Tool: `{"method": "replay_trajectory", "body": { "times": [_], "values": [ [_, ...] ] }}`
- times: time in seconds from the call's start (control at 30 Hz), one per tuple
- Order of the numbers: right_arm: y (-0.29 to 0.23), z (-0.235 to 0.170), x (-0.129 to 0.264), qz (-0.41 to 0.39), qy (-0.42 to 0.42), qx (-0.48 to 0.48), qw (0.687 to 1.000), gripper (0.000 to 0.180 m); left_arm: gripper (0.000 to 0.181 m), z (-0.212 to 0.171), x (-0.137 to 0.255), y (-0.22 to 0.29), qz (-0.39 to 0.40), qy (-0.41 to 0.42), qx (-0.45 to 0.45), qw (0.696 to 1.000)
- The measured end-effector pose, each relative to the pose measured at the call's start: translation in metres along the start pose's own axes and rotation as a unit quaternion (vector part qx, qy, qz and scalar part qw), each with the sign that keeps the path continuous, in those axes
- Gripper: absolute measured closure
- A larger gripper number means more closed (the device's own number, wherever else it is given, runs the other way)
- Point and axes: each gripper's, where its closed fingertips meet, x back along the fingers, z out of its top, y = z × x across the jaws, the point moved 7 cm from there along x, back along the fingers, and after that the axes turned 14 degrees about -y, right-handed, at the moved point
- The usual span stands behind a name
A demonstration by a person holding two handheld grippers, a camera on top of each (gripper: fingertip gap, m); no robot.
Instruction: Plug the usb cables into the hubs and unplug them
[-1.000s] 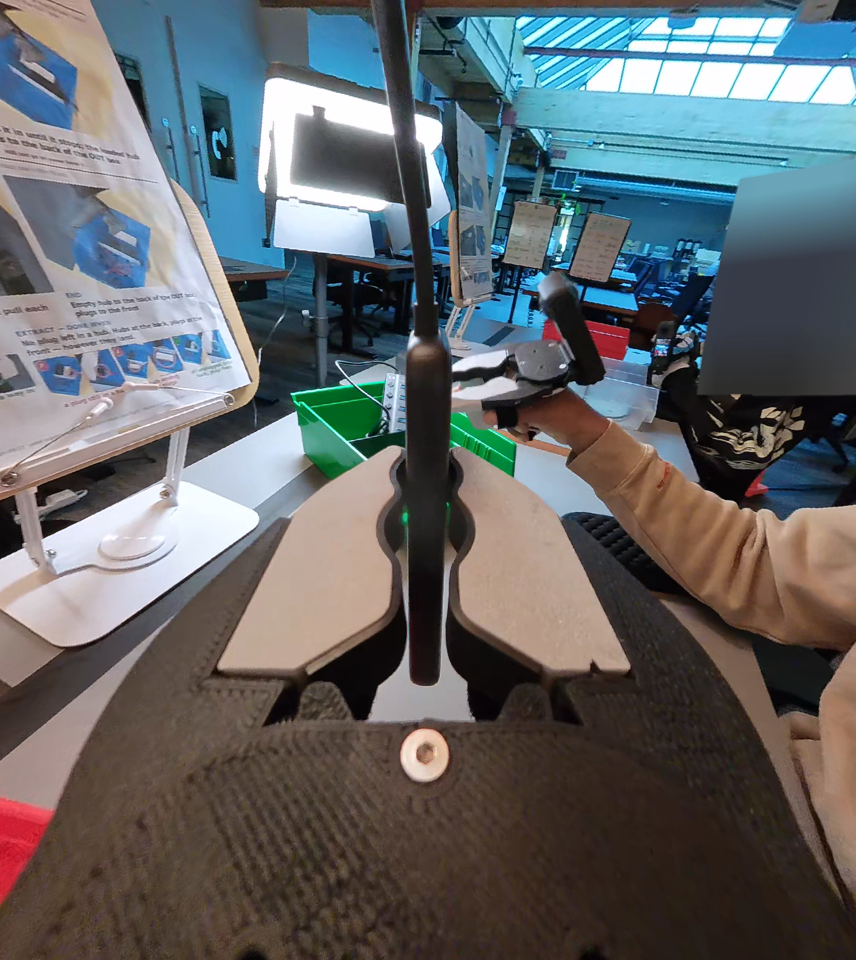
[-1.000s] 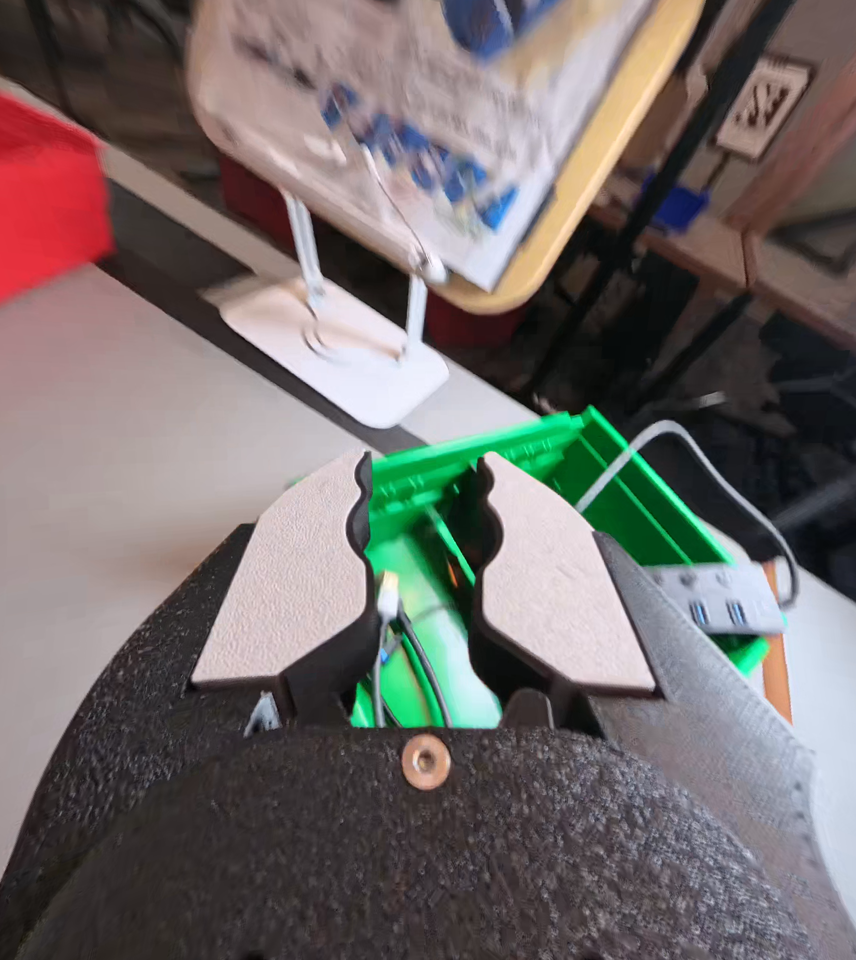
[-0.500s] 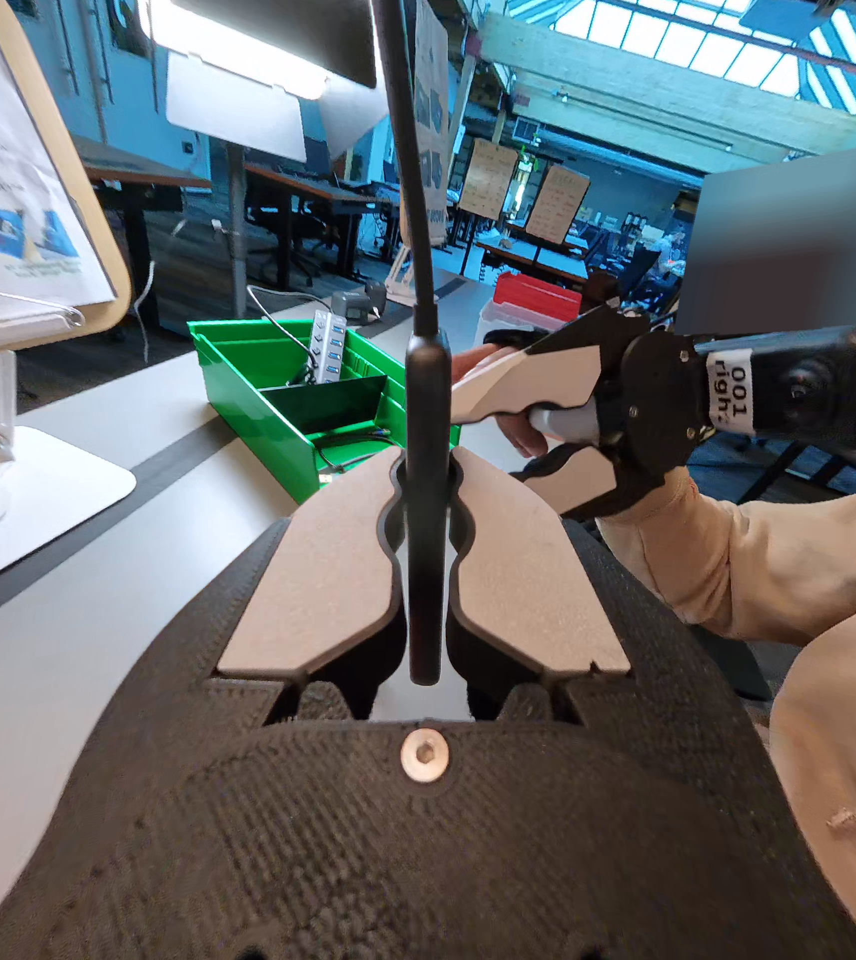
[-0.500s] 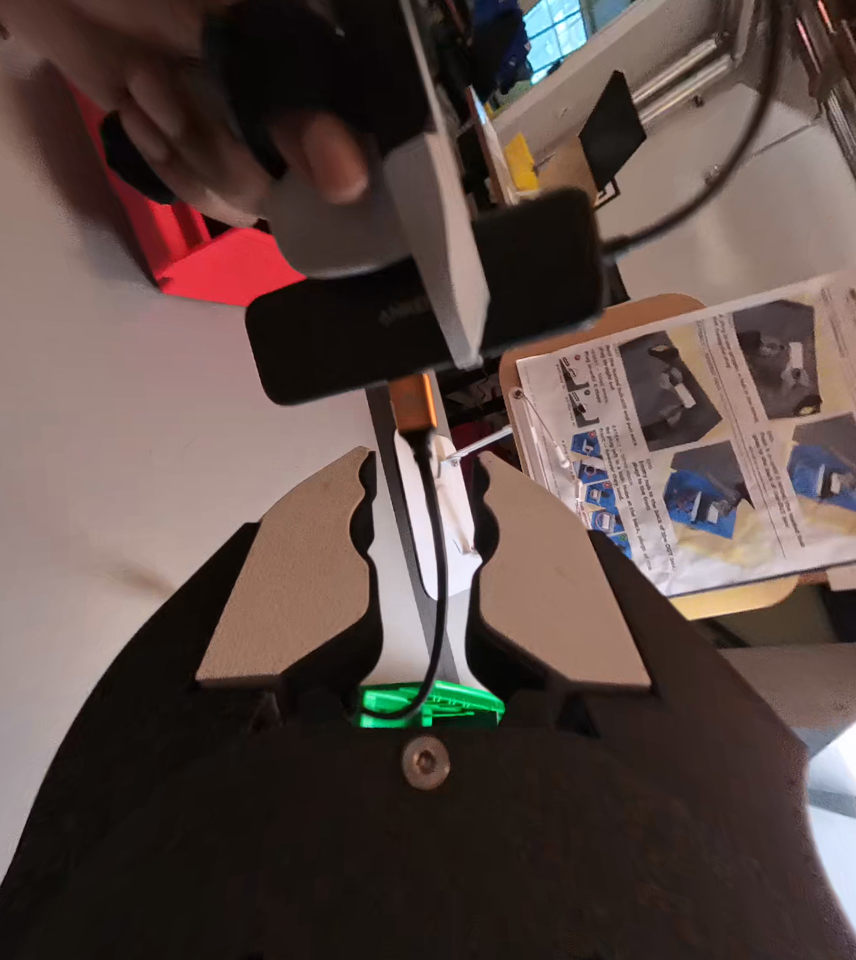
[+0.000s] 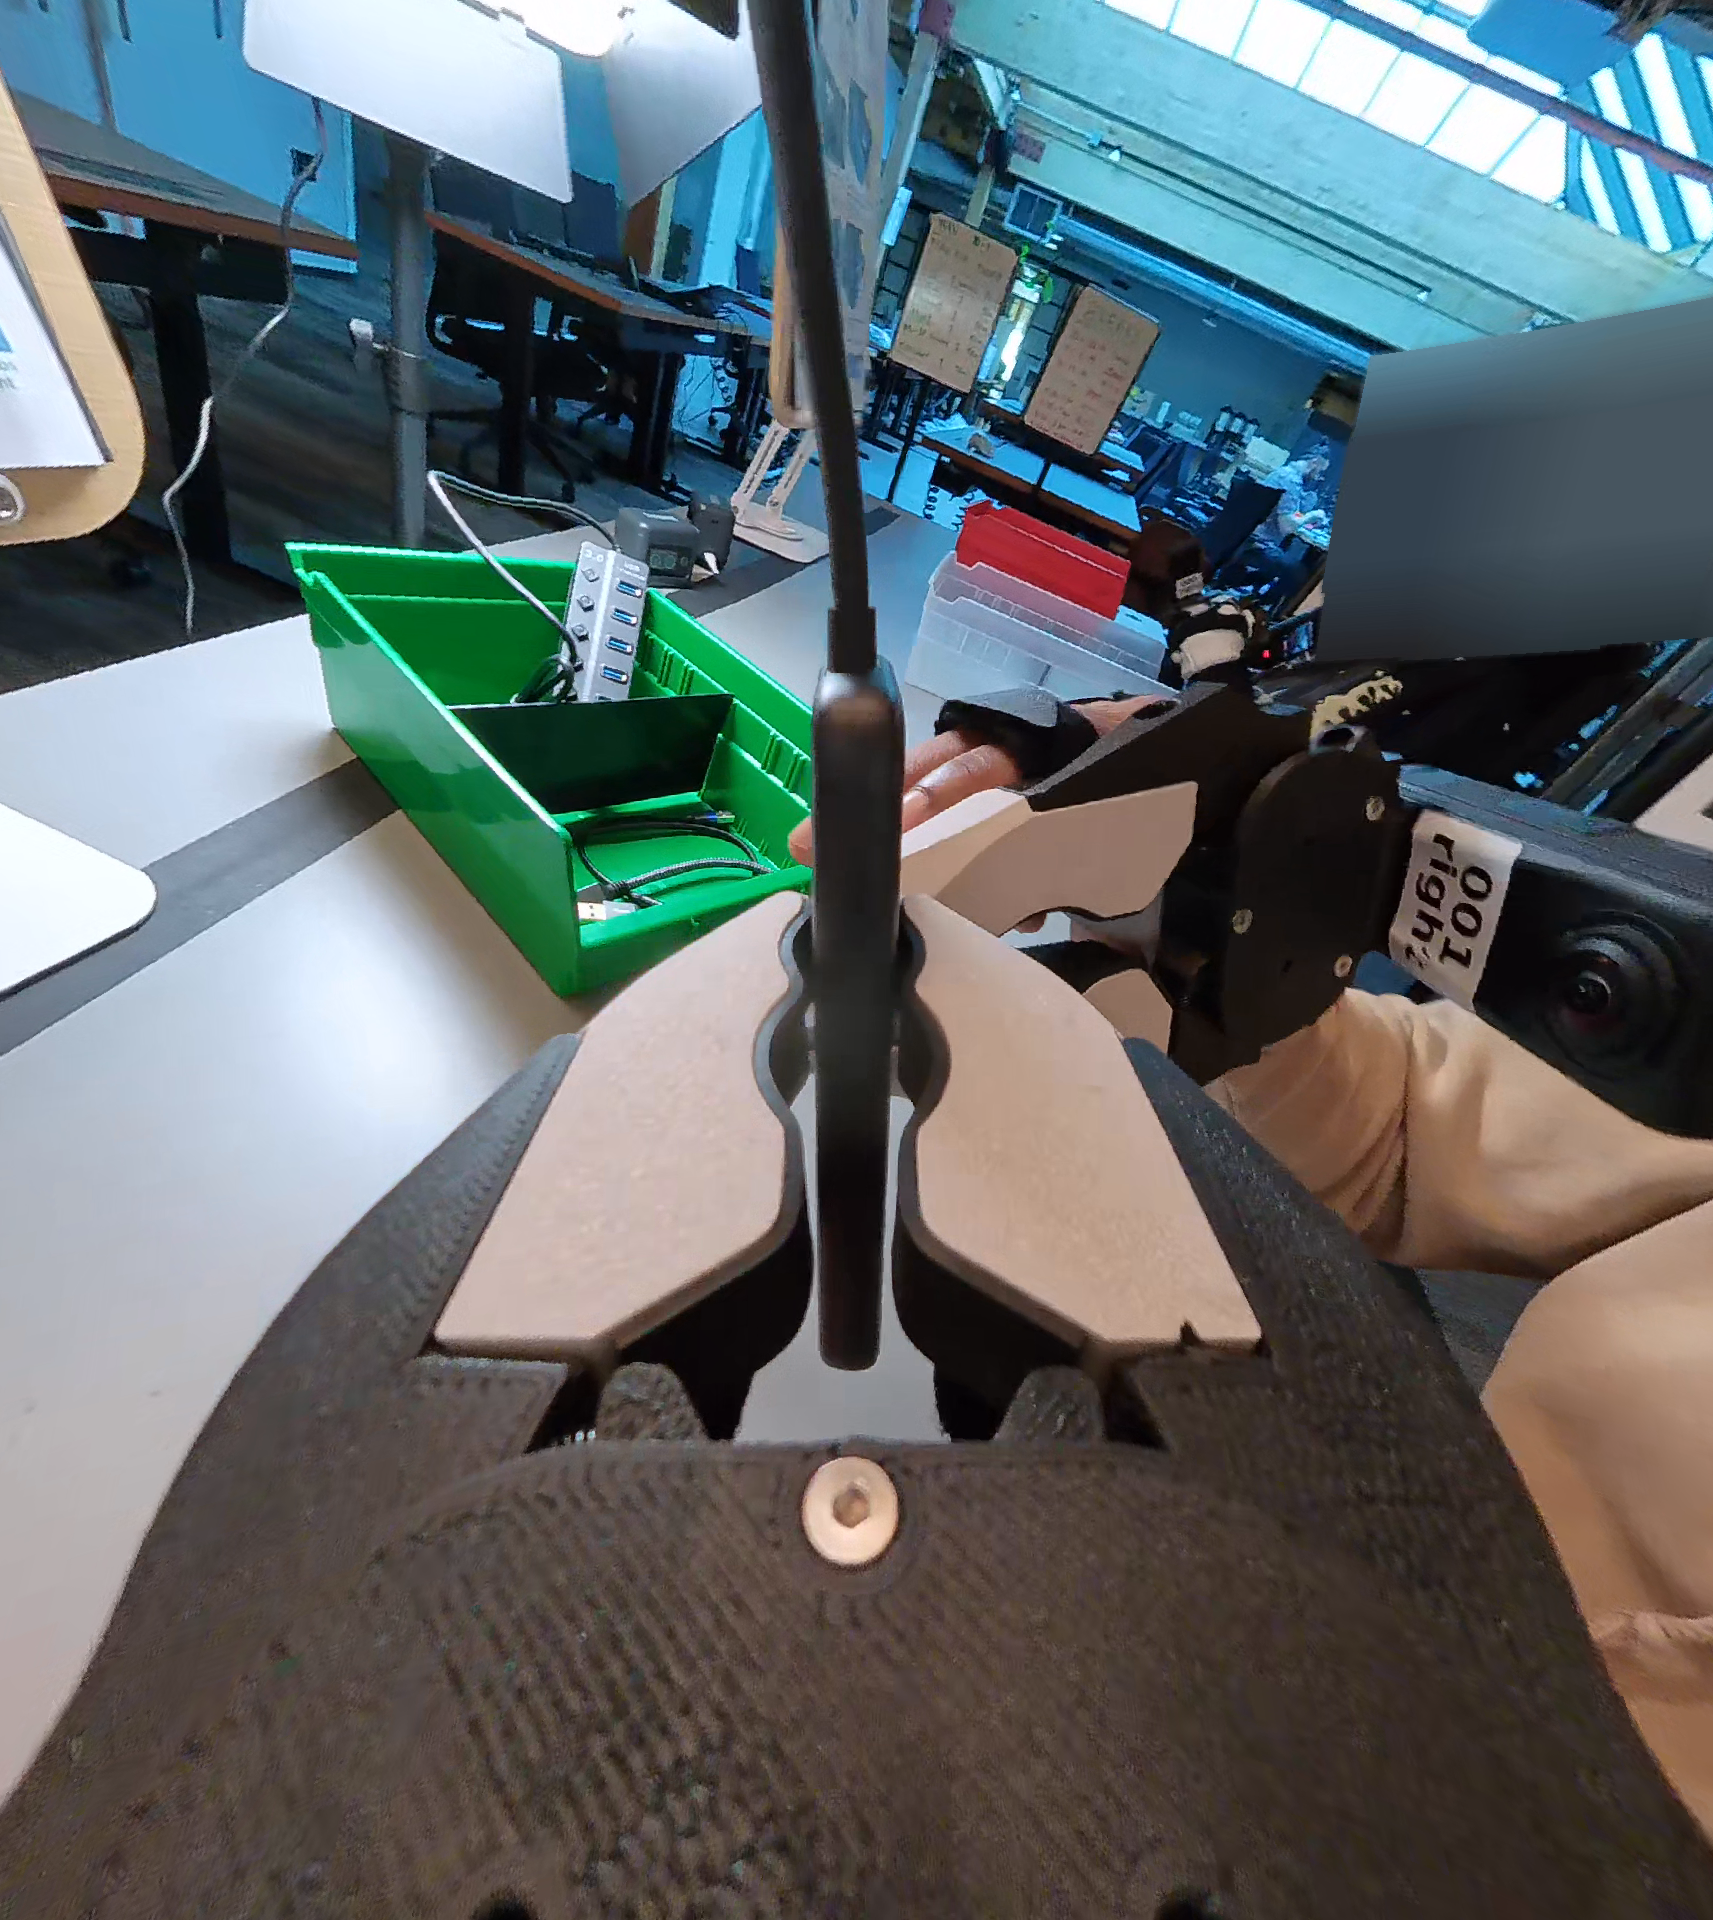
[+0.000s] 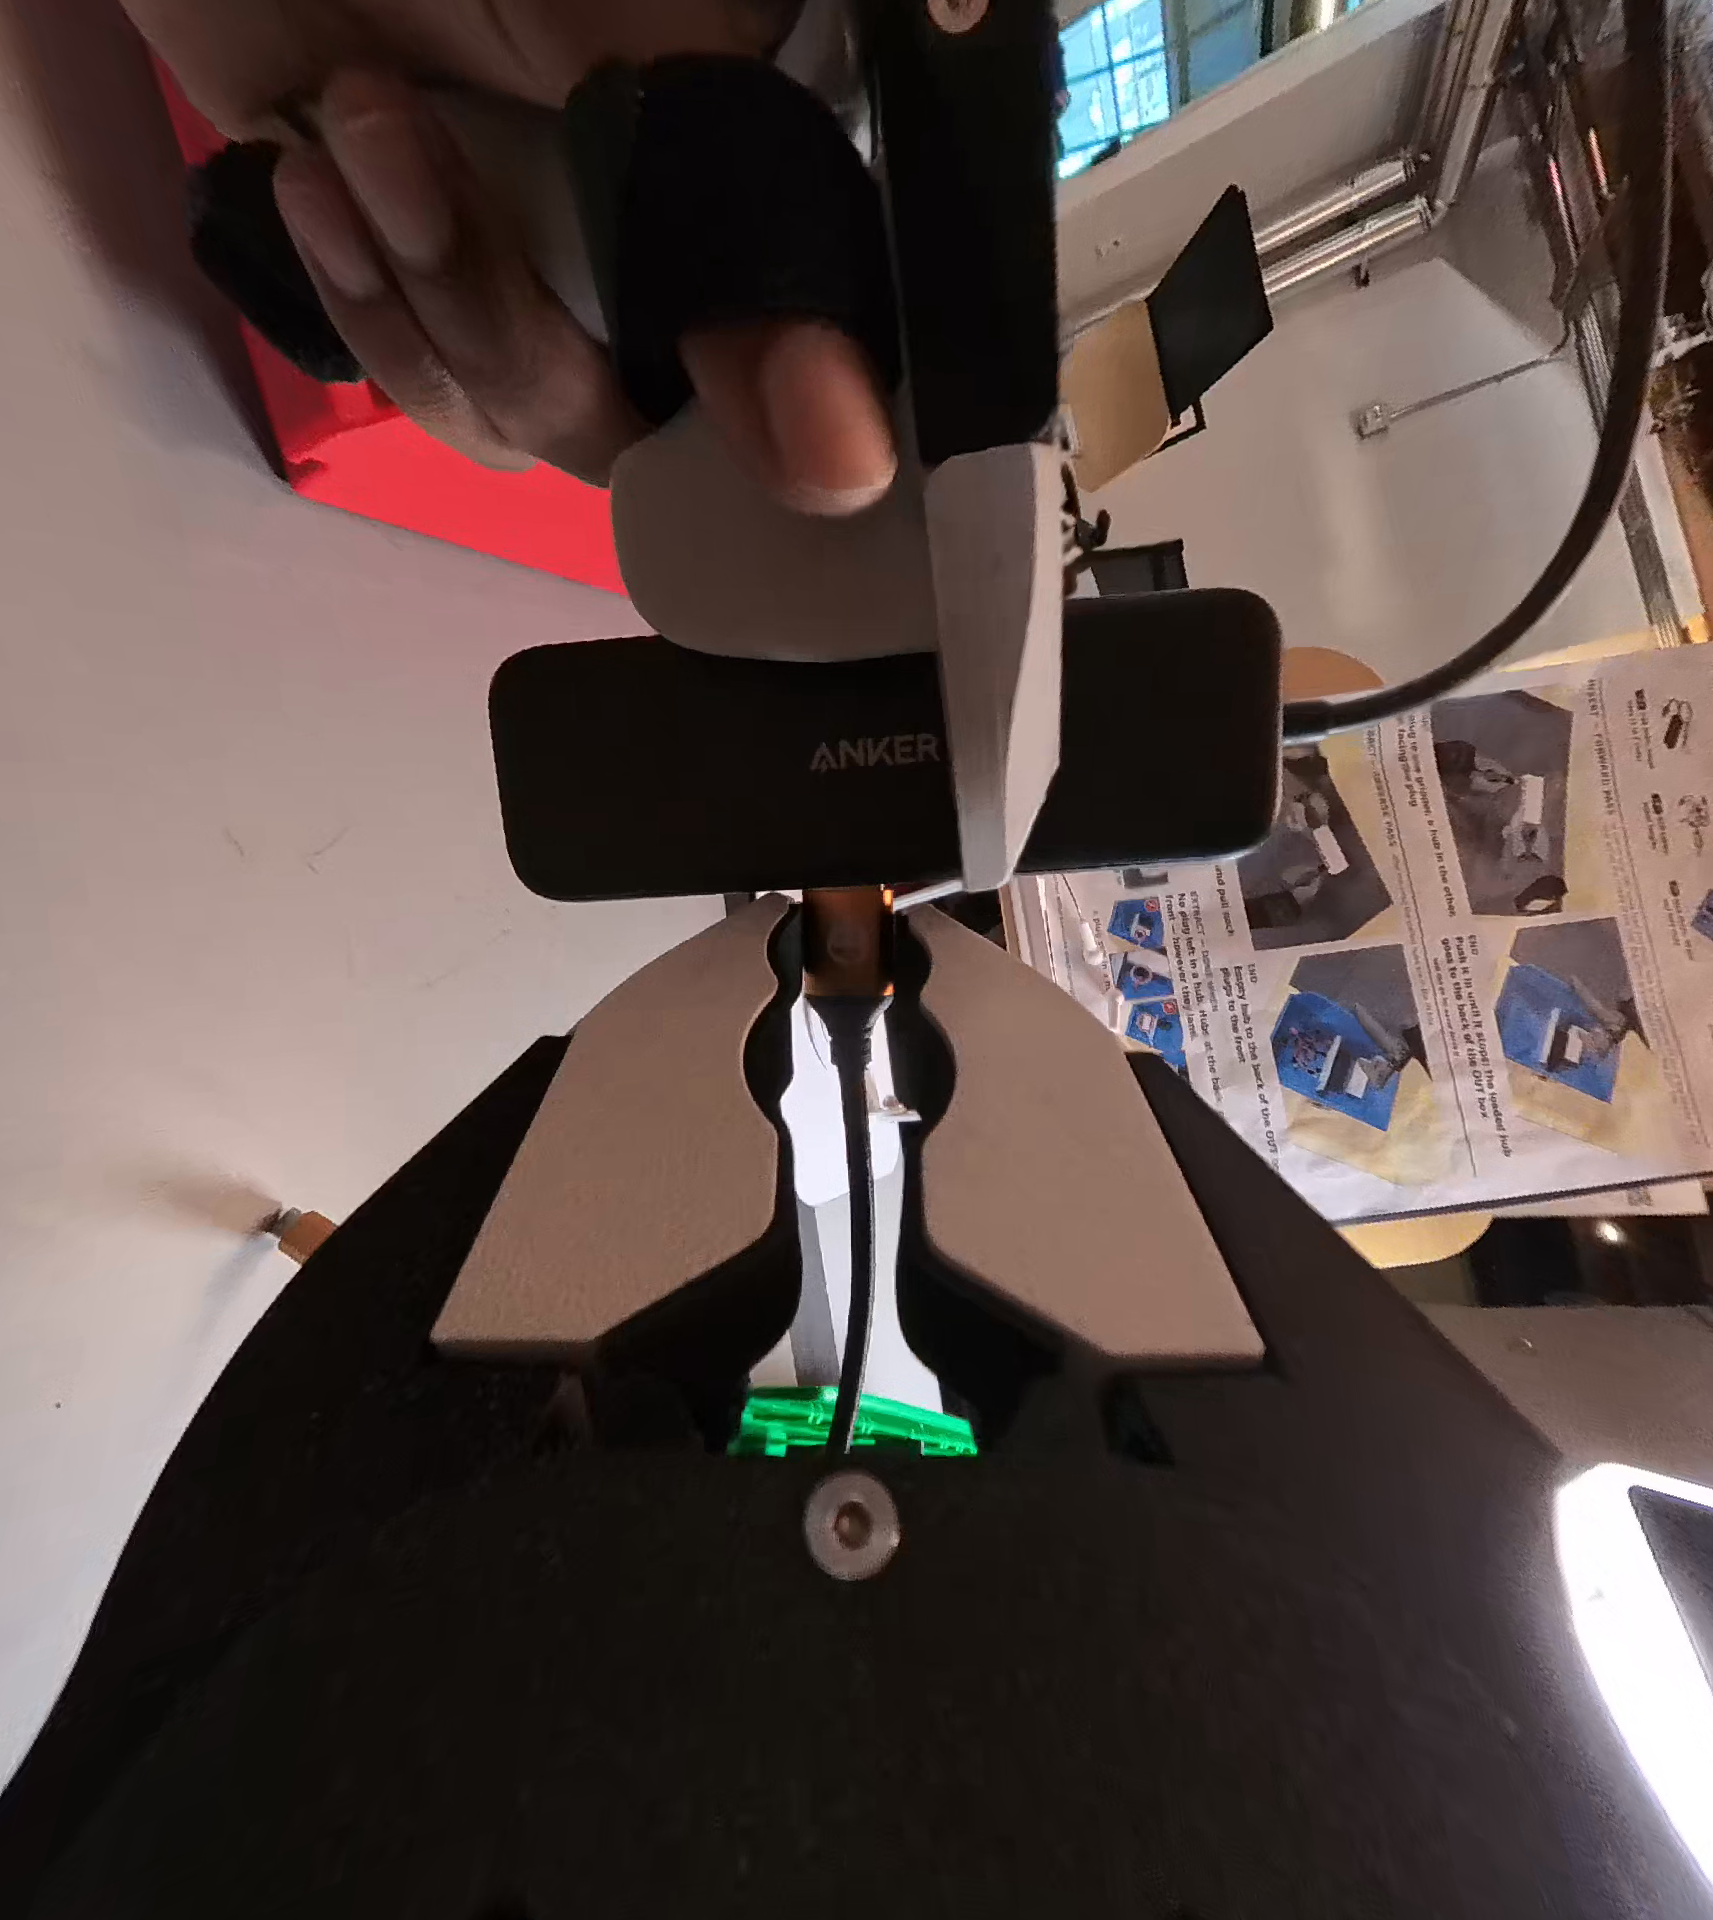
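Observation:
My left gripper [image 5: 854, 935] is shut on a black USB hub [image 5: 854, 790], held edge-on above the table with its own cable [image 5: 810, 312] rising upward. In the right wrist view the hub [image 6: 727, 769] lies crosswise, clamped by the left gripper's pale finger [image 6: 987, 675]. An orange USB plug [image 6: 844, 951] sits in the hub's near side and its black cable [image 6: 857, 1195] trails back. My right gripper [image 6: 847, 935] is closed on that plug. It also shows in the left wrist view [image 5: 997, 862], just right of the hub.
A green bin [image 5: 436, 769] stands ahead left, with a grey hub [image 5: 608, 623] leaning in its back part and loose cables [image 5: 665, 873] in the front part. An instruction sheet on a stand [image 6: 1454, 935] is nearby. A red bin [image 6: 436, 499] and a clear bin [image 5: 1028, 634] sit farther off.
My right gripper came out of the green bin, moved up to the hub with the cable, and its jaws narrowed onto the orange plug. My left gripper kept the hub and turned right.

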Motion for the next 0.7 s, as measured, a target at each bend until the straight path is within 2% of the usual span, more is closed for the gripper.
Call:
{"method": "replay_trajectory", "body": {
  "times": [0.03,0.13,0.23,0.43,0.5,0.6,0.7],
  "values": [
    [0.001,0.000,0.001,0.002,0.005,-0.003,1.000,0.164,0.166,0.000,0.001,0.002,-0.010,-0.003,-0.012,1.000],
    [0.004,-0.001,0.004,-0.001,0.016,-0.012,1.000,0.164,0.146,-0.004,-0.001,0.007,-0.025,-0.042,-0.050,0.998],
    [0.006,0.000,0.007,-0.002,0.027,-0.012,1.000,0.164,0.167,-0.005,-0.001,0.006,0.001,-0.047,-0.074,0.996],
    [0.005,-0.001,0.006,0.006,0.020,-0.006,1.000,0.164,0.168,-0.004,0.004,0.002,-0.004,-0.080,-0.047,0.996],
    [0.014,-0.025,0.001,-0.010,-0.046,-0.003,0.999,0.164,0.168,-0.001,0.024,-0.011,0.045,-0.070,-0.037,0.996],
    [0.040,-0.054,0.012,-0.016,-0.035,-0.080,0.996,0.164,0.169,0.008,0.073,-0.025,0.082,-0.037,-0.024,0.996],
    [0.057,-0.064,0.024,-0.037,-0.020,-0.122,0.992,0.164,0.169,0.013,0.100,-0.026,0.125,-0.013,-0.038,0.991]
  ]
}}
